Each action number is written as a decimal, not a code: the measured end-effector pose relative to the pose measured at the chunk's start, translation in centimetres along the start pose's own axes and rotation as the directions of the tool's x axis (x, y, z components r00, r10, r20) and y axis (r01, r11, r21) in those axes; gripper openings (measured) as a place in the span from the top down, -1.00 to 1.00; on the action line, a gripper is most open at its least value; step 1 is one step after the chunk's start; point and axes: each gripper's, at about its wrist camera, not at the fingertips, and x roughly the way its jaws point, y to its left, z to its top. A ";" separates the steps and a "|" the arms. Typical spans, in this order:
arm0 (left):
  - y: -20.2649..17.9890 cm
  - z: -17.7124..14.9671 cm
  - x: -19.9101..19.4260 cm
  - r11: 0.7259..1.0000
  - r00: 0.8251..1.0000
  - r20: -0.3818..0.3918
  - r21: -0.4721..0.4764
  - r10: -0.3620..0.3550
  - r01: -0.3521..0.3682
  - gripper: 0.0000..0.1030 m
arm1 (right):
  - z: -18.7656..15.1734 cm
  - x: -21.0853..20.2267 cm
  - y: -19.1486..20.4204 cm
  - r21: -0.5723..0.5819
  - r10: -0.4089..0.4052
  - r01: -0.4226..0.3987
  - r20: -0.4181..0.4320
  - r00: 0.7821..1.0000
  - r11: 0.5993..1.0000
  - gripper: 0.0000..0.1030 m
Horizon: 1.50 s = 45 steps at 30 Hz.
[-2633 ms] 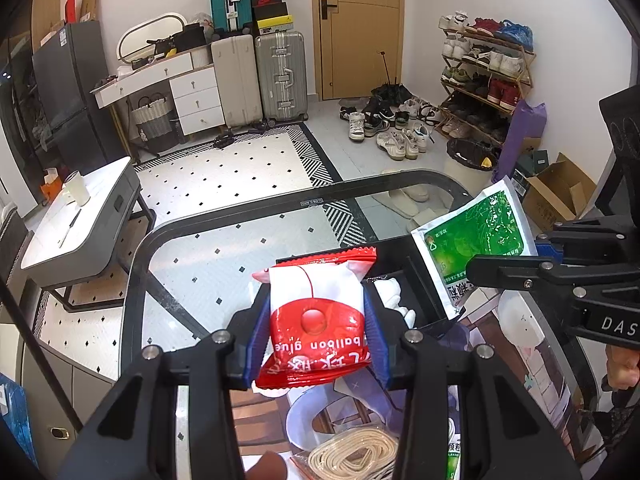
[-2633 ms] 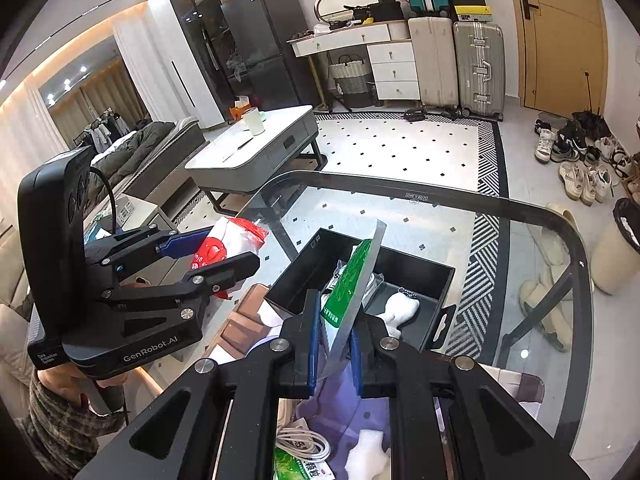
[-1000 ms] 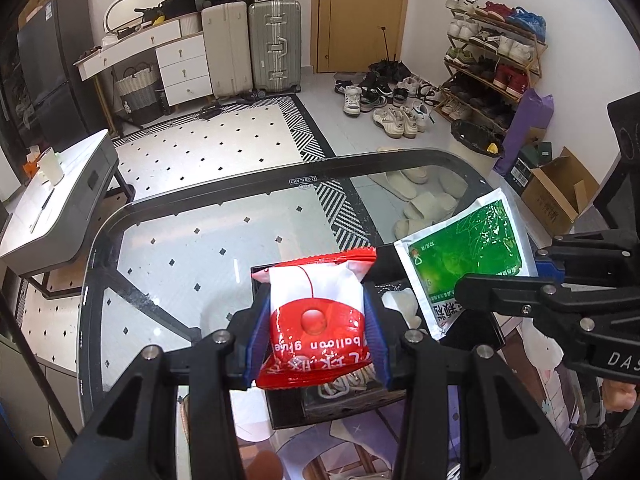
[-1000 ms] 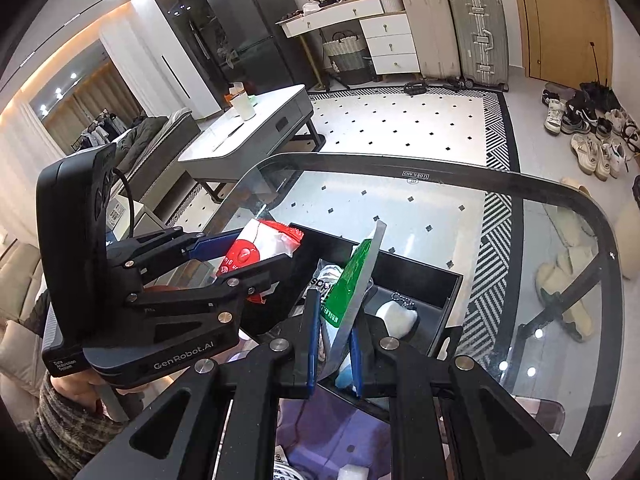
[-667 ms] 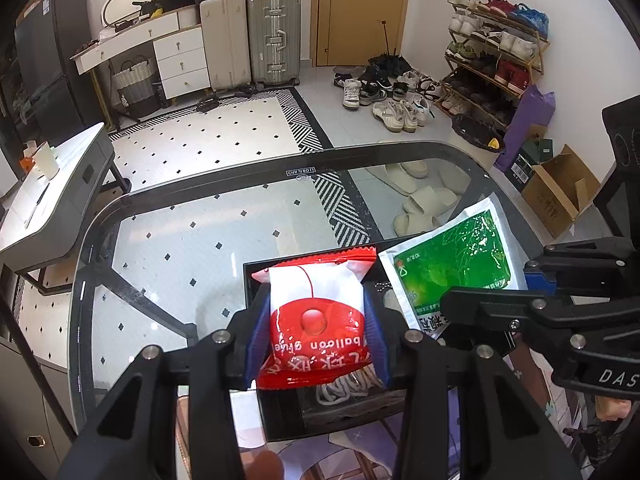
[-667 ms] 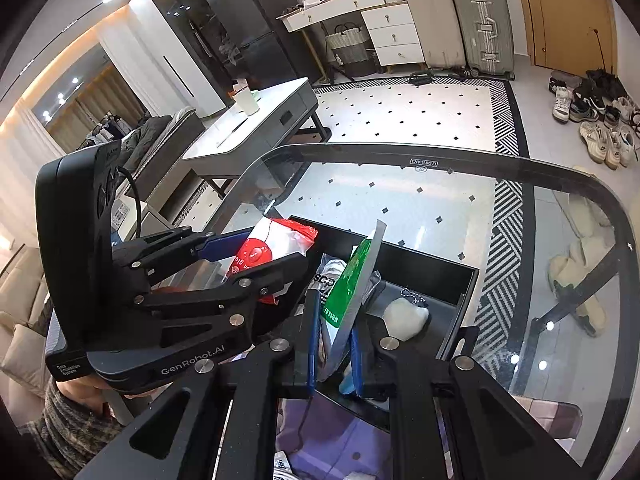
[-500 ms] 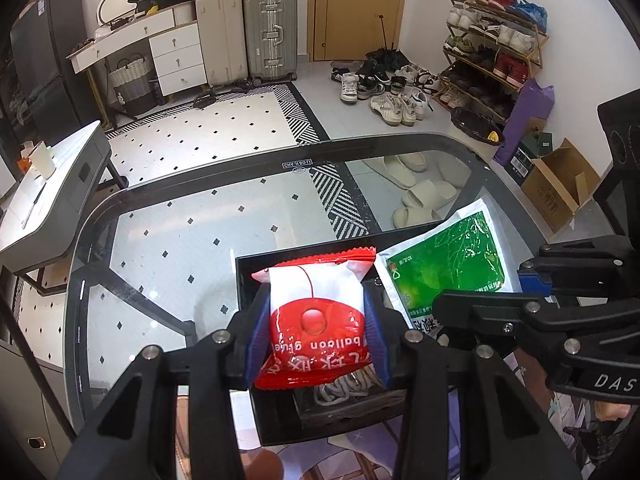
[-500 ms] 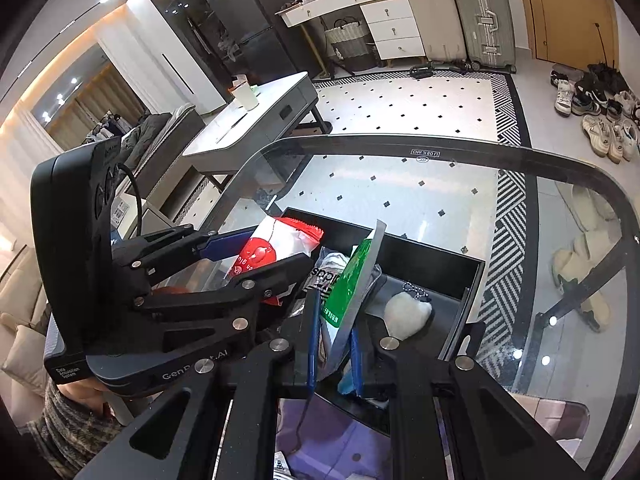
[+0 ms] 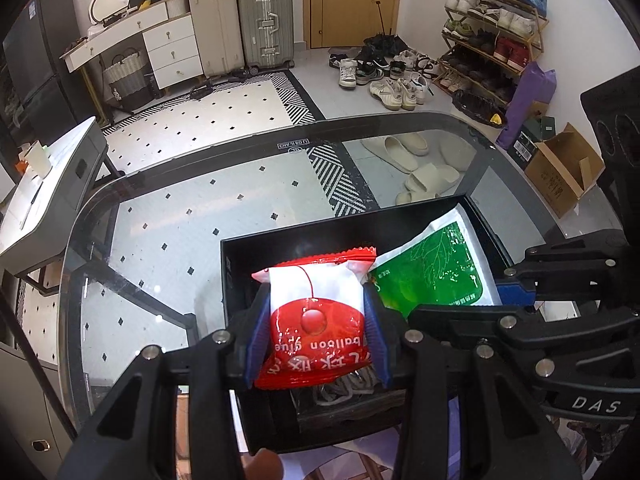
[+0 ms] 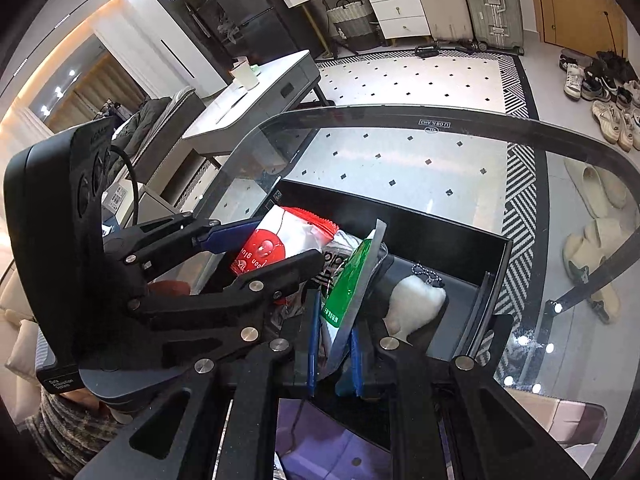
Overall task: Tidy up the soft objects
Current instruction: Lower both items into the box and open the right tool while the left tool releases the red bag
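Observation:
My left gripper is shut on a red and white balloon-glue packet, held over the near left part of a black tray on the glass table. The same packet shows in the right wrist view between the left gripper's blue pads. My right gripper is shut on a thin green and white pouch, held edge-up over the tray. That pouch lies just right of the red packet in the left wrist view. Inside the tray lie a white plush keychain and a clear bag with laces.
The glass table's black rim curves round the far side. Beyond it are slippers, a shoe rack, suitcases and a low grey table. A purple item lies at the near edge.
Both grippers have sunk toward the tray with their packets still held. The tray now fills more of both views, and the two packets sit closer together.

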 end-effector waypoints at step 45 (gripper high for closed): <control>0.5 -2.5 -3.8 0.999 1.000 0.017 -0.049 -0.024 0.025 -1.00 | -2.1 -7.1 1.0 0.007 -0.087 0.087 0.121 0.989 0.996 -0.83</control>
